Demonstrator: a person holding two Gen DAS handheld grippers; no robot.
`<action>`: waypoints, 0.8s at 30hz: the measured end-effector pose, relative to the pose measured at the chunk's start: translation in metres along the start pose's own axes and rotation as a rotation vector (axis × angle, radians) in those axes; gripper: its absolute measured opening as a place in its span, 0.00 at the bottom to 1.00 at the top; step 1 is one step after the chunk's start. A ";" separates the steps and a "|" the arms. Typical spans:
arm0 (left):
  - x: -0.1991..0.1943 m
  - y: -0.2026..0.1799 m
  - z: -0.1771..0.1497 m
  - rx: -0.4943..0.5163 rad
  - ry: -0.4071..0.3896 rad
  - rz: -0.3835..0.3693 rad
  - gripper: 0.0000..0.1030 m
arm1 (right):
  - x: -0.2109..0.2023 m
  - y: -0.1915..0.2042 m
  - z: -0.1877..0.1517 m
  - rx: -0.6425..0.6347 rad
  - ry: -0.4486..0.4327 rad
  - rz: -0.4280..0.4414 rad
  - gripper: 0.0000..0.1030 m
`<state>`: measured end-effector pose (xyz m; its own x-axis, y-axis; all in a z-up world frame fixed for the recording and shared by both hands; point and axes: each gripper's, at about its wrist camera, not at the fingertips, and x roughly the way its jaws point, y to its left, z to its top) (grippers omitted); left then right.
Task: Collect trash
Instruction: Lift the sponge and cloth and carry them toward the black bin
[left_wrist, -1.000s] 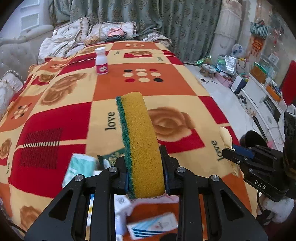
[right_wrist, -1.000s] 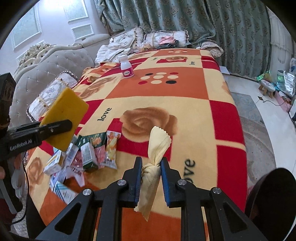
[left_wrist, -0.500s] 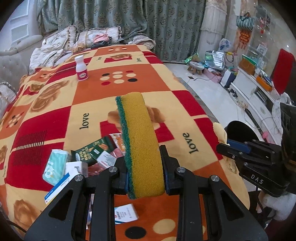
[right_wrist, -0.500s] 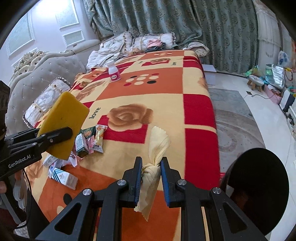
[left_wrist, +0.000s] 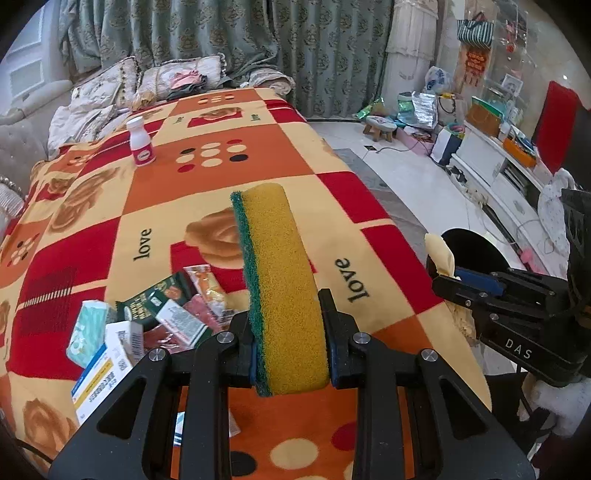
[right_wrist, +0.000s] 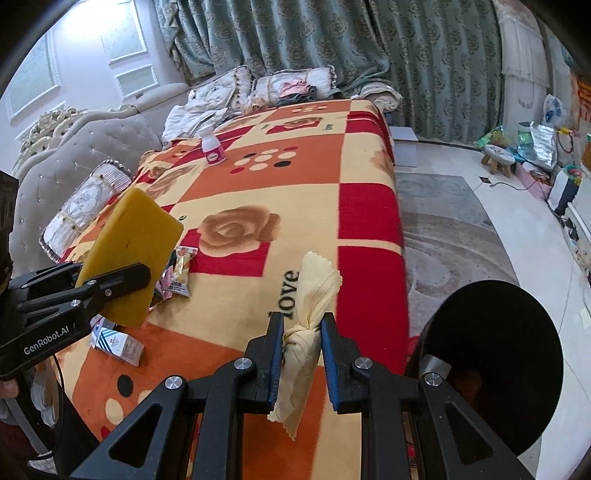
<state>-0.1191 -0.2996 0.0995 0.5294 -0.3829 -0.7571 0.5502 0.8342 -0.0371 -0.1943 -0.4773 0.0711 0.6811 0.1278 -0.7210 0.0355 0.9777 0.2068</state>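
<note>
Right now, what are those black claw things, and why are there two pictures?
They are two grabbers a person holds, one in each hand, each with a tiny camera. That gives two pictures. The left gripper squeezes a yellow and green sponge. The right gripper squeezes a pale yellow cloth. Below is a blanket with roses. On it lie snack wrappers and small boxes, the trash to collect, and a white bottle. A black bin waits beside the right gripper.
</note>
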 end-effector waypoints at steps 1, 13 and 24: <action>0.001 -0.003 0.000 0.004 0.002 -0.002 0.24 | -0.001 -0.003 -0.001 0.004 -0.001 -0.005 0.18; 0.014 -0.047 0.011 0.051 0.017 -0.066 0.24 | -0.017 -0.037 -0.008 0.049 -0.004 -0.059 0.18; 0.035 -0.098 0.023 0.080 0.057 -0.148 0.24 | -0.032 -0.083 -0.019 0.118 -0.004 -0.119 0.18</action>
<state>-0.1402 -0.4040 0.0920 0.4027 -0.4745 -0.7828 0.6706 0.7350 -0.1006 -0.2327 -0.5592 0.0643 0.6697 0.0116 -0.7426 0.2016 0.9595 0.1968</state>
